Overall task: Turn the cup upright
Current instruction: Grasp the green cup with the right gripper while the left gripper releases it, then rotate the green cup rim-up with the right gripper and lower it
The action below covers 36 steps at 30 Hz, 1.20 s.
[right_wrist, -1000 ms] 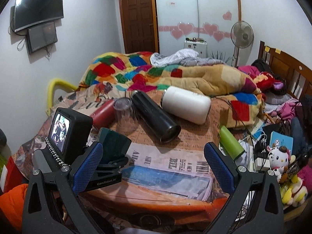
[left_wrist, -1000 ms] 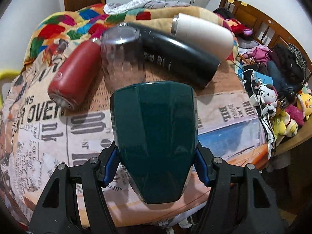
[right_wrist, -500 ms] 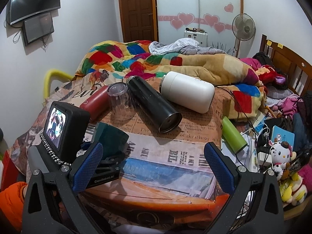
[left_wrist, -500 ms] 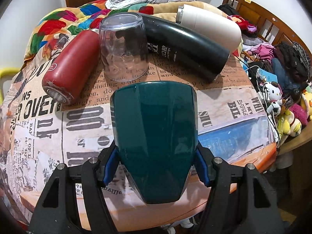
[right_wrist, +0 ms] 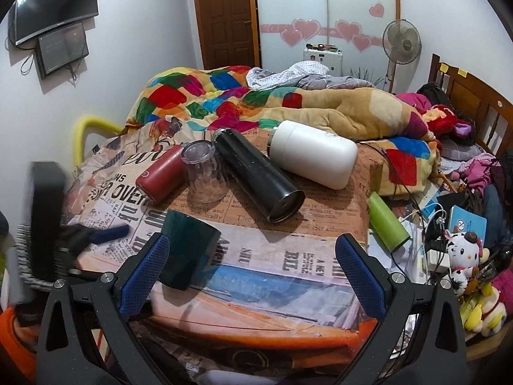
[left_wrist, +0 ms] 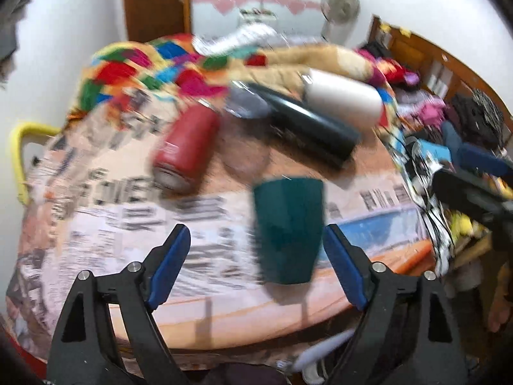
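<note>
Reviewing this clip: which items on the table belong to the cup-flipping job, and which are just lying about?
In the job:
dark green plastic cup, standing near the table's front edge
left gripper, jaws wide open
right gripper, jaws open, empty

Lying about:
clear glass tumbler, mouth down
red bottle
black flask
white flask
lime green bottle

glass (right_wrist: 205,173) and bottles (right_wrist: 256,176) crowd behind cup (right_wrist: 186,253)
</note>
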### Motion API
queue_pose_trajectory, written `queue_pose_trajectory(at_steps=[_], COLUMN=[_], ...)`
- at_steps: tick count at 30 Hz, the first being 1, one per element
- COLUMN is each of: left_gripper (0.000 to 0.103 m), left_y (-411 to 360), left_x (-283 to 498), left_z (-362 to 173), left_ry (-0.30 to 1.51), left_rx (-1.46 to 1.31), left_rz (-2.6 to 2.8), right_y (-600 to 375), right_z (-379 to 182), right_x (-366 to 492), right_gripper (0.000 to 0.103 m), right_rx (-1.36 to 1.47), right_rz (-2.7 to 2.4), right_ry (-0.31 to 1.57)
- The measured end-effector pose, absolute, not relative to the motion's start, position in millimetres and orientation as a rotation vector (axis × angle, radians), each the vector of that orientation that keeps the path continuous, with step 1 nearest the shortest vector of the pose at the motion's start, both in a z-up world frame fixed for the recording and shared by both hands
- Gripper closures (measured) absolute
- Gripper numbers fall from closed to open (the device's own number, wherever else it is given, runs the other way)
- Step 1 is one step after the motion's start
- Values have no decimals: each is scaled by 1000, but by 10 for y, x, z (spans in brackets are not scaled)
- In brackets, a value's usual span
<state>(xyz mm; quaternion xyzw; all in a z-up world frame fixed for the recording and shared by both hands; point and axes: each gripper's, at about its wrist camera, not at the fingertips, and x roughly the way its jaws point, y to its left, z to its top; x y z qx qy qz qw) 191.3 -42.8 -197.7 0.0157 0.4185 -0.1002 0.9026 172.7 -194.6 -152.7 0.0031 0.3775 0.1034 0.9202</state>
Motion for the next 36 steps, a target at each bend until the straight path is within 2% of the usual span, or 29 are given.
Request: queue_pose_trajectory(at_steps=[6, 13, 17, 25, 27, 29, 36], left_gripper=[13, 13, 13, 13, 13, 13, 13], left_y=[-2, 290, 397, 527, 543, 543, 510], left_x=[1751, 1643, 1616, 1606, 1612, 1622, 1606], left_z=[-1797, -1915, -2010, -2070, -2066, -2066, -2047], left_ry=[768, 764, 784, 786, 786, 784, 781], left_rx=[82, 66, 34, -4, -9, -8, -4], left_rz=[-52, 25, 37, 57, 59, 62, 59], right_y=[-1682, -1364, -1236, -1093, -1075, -1068, -1043], right_z=[-1681, -2064, -2257, -2457, -2493, -2545, -2541], right_x=[1902, 2165, 2266, 2429, 2495, 2550, 2502], right_gripper=[0, 0, 7, 12, 18, 29, 30], right_rx=[-6, 29, 50, 76, 84, 88, 51], right_rz=[262, 346, 373, 380, 383, 388, 403], right_ry=[836, 978, 1051, 1127, 1146, 1169, 1170])
